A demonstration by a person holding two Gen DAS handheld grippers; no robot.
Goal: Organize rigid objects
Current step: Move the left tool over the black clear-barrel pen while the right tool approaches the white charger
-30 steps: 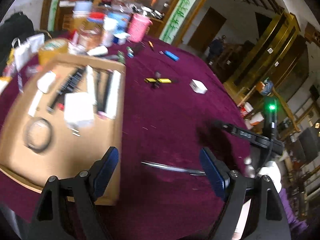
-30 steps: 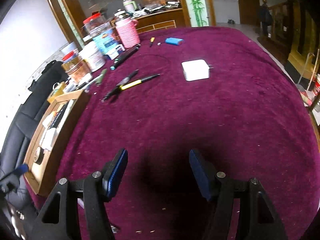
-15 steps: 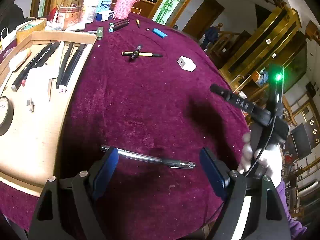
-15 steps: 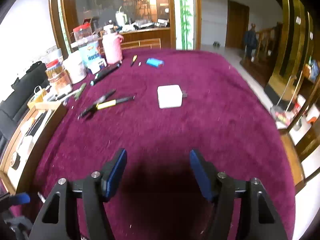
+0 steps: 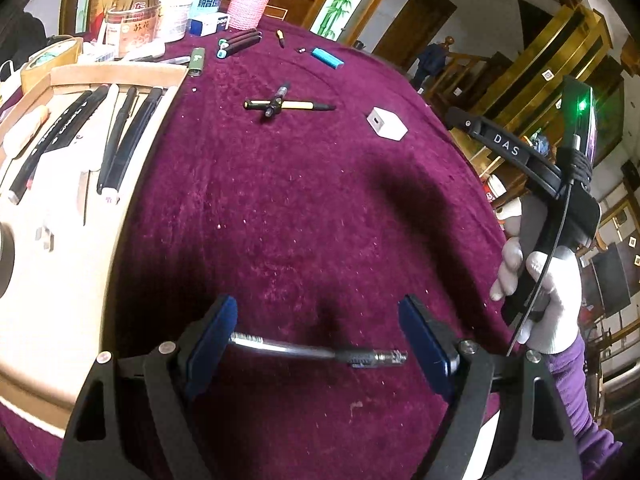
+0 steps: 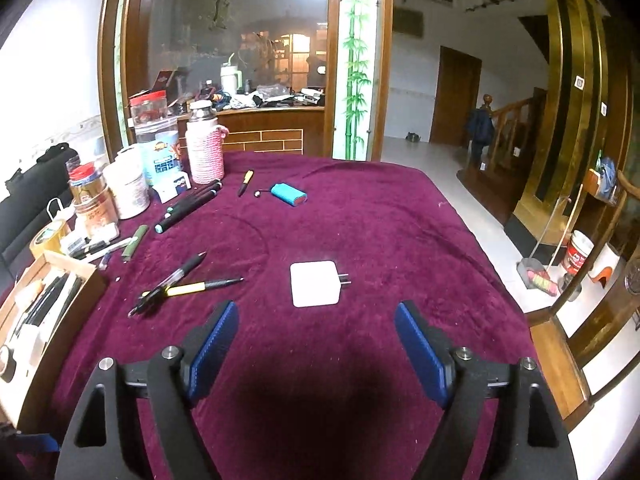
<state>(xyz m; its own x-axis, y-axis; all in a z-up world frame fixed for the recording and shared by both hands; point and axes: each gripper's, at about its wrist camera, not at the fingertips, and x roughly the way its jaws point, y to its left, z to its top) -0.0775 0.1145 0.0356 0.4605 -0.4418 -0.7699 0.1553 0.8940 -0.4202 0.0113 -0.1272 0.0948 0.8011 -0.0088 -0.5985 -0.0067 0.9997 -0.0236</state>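
A silver pen lies crosswise on the purple cloth between the blue pads of my left gripper. That gripper is open; the pen's left end sits close by the left pad, and nothing squeezes it. My right gripper hovers over bare cloth, its jaws opening, with nothing between them. A white charger lies just ahead of it. A wooden tray at the left holds several pens and white items.
A yellow-black pen crossed with a clear pen, black markers, a green stick and a blue box lie on the cloth. Jars and a pink flask crowd the far left. A white-gloved hand is at the right.
My left gripper has come down over the silver pen, which now sits between its pads. The right gripper has tilted upward and its jaws have widened; the charger appears nearer.
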